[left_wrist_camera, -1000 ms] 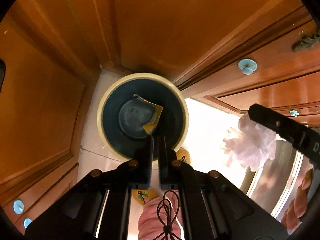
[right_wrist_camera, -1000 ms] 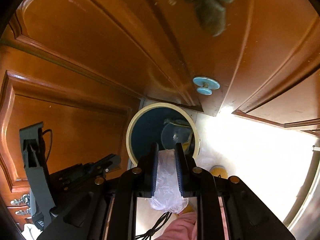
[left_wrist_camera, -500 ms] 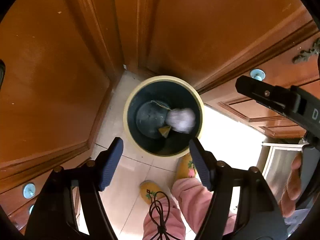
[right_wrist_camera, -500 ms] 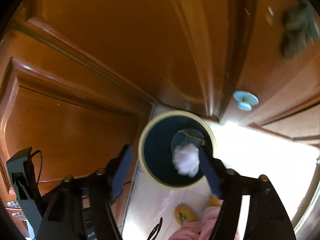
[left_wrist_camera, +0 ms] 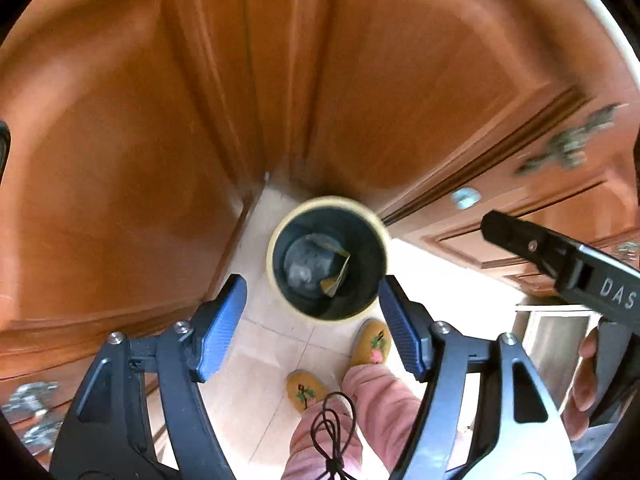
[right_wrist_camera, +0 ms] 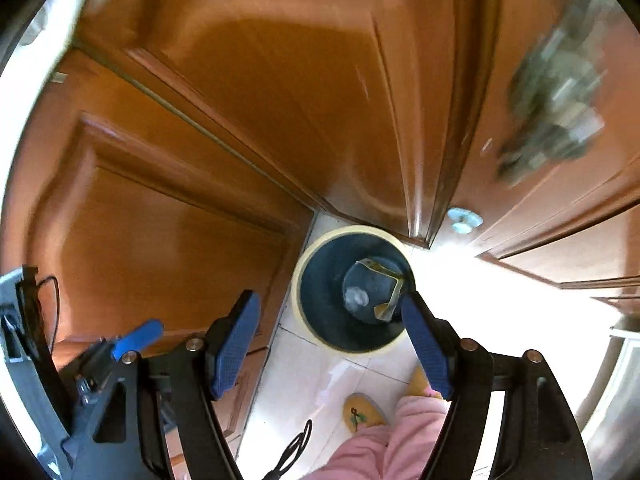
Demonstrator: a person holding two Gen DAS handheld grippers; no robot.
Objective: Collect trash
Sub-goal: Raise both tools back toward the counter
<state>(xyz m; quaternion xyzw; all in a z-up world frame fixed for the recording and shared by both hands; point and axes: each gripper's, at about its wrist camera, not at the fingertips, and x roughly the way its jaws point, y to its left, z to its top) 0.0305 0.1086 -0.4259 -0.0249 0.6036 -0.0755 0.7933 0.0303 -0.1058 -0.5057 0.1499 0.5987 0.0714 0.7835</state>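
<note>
Left hand-held gripper [left_wrist_camera: 312, 320]: black frame, blue ribbed pads, jaws standing wide apart with nothing between the pads. It points steeply down at the floor. Right hand-held gripper [right_wrist_camera: 330, 338]: same build, jaws likewise wide and empty, also aimed steeply down.

Directly below both, near the lower frame edge: a person's pink fleece trouser legs [left_wrist_camera: 376, 412] and two yellow embroidered slippers [left_wrist_camera: 372, 342] on the pale tiled floor [left_wrist_camera: 280, 344]. A thin black looped cord [left_wrist_camera: 334, 432] hangs in front of the trousers. In the left wrist view the other gripper's black arm enters from the right edge, with fingers of the person's hand [left_wrist_camera: 586, 380] wrapped on its handle. In the right wrist view the left unit shows at the lower left edge.

Beyond the slippers: a round dark-blue waste bin with a cream rim [left_wrist_camera: 276, 276], upright on the tiles, set in the corner where the orange-brown wooden cabinet doors [left_wrist_camera: 120, 160] meet. Inside, on the bin's bottom, lies a crumpled whitish plastic wad [right_wrist_camera: 357, 297], and just beside it a folded yellow-and-grey paper wrapper [right_wrist_camera: 386, 286] leaning against the inner wall. Both items are well below the grippers and clear of the pads.

Farther out: a small pale-blue round knob [right_wrist_camera: 464, 220] on the cabinet to the right of the bin. A blurred greenish-grey metal fitting [right_wrist_camera: 556, 108] higher on that door; detail not legible.
</note>
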